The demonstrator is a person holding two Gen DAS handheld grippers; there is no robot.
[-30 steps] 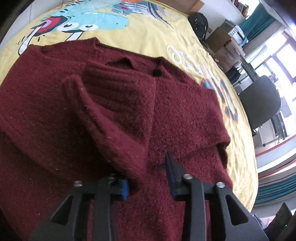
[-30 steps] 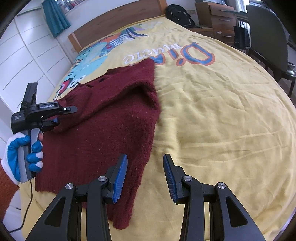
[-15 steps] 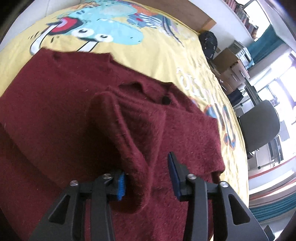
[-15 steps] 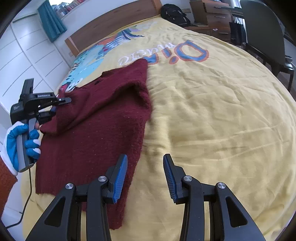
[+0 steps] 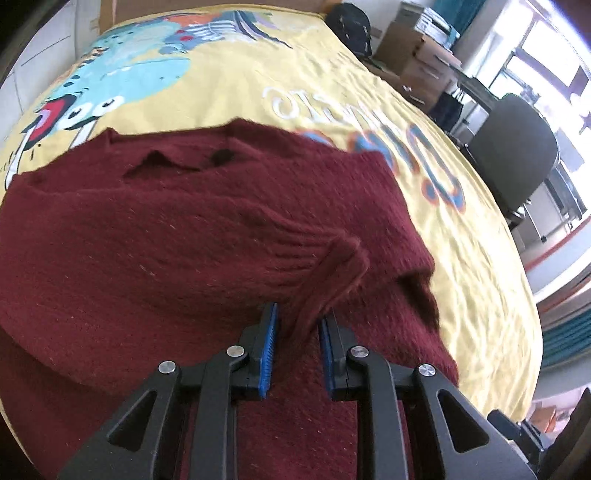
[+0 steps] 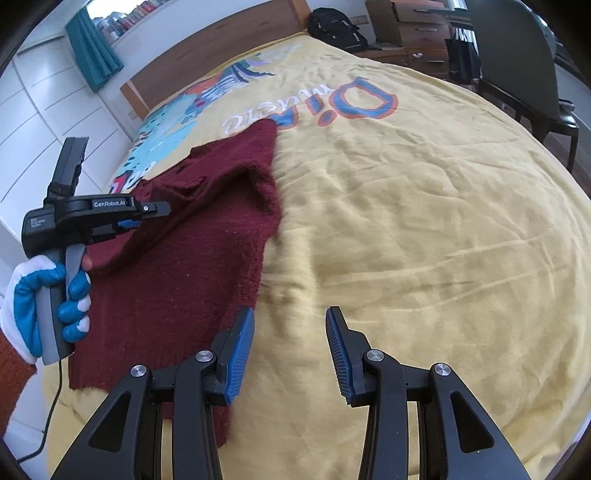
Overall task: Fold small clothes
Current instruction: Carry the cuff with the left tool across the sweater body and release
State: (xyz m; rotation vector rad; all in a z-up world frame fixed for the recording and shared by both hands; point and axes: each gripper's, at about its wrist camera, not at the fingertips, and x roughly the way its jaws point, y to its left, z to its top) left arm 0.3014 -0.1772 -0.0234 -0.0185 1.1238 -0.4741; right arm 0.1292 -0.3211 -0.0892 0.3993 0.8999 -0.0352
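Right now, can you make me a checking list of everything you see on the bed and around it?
Surface: yellow bedspread with cartoon prints and big letters, wrinkled.
Job's things: one dark red sweater lying on the bedspread, its cuff lifted.
Clutter: nothing seen on the bed.
Grippers: left gripper has its fingers closed on the cuff; right gripper is open, holding nothing, above the sweater's edge.
Cables: a thin black cable hangs from the left gripper's handle.
Surroundings: wooden headboard, black backpack, dark chair, wooden drawers, teal curtain.

sweater on bedspread | left tool over sleeve | chair beside bed
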